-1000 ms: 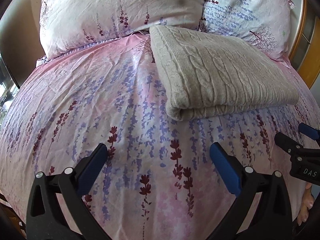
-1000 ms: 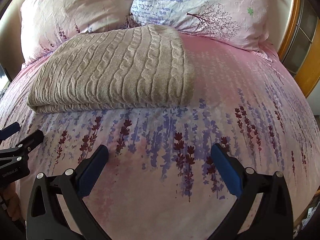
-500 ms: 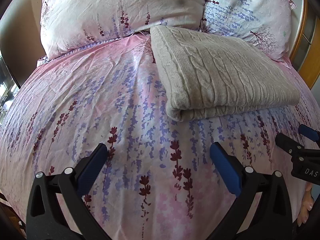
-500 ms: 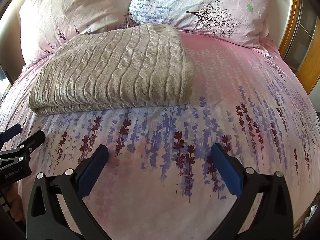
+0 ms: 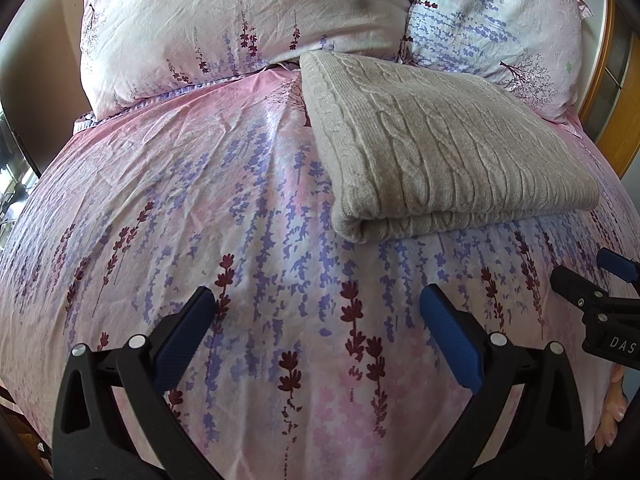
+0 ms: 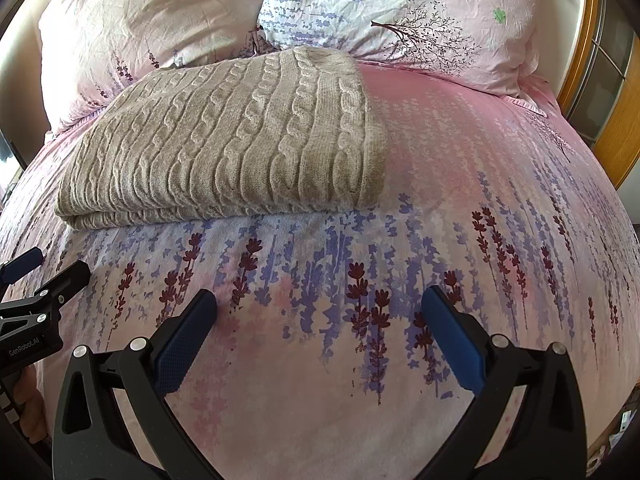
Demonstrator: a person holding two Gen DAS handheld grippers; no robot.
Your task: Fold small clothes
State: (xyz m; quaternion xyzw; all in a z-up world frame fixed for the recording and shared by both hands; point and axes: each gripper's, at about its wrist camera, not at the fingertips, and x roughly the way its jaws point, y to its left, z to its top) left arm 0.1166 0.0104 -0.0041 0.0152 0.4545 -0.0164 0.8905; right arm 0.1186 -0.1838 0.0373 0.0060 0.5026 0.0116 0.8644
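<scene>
The folded beige cable-knit sweater point(image 5: 448, 152) lay on the pink floral-print bed cover point(image 5: 200, 208), its far end just short of the two floral pillows point(image 5: 240, 20) at the head of the bed. Both tools hung over bare cover on the near side of the sweater, apart from it. The left gripper point(image 5: 316, 320) had its blue-padded fingers spread wide with nothing between them, and the right gripper point(image 6: 318, 322) stood equally wide and empty. In the left wrist view the right gripper's tips showed beside the sweater's near right corner; in the right wrist view the left gripper's tips showed below its near left corner.

The sweater looked like a finished rectangle, so the main risk was probably spoiling it. A thick, loose knit would likely sag if pinched at only one layer, and the near folded edge showed stacked layers that could peel apart and let the fold slide open. A grab that went too deep might also catch the bed cover under the sweater and drag the whole bundle toward the near edge. The soft bed would give under pressure, so any pressing could shift the stack.

Two pieces of writing were legible: "GenRobot.AI" on the body of the left gripper in the right wrist view, and "DAS", cut off by the picture edge, on the right gripper in the left wrist view.
</scene>
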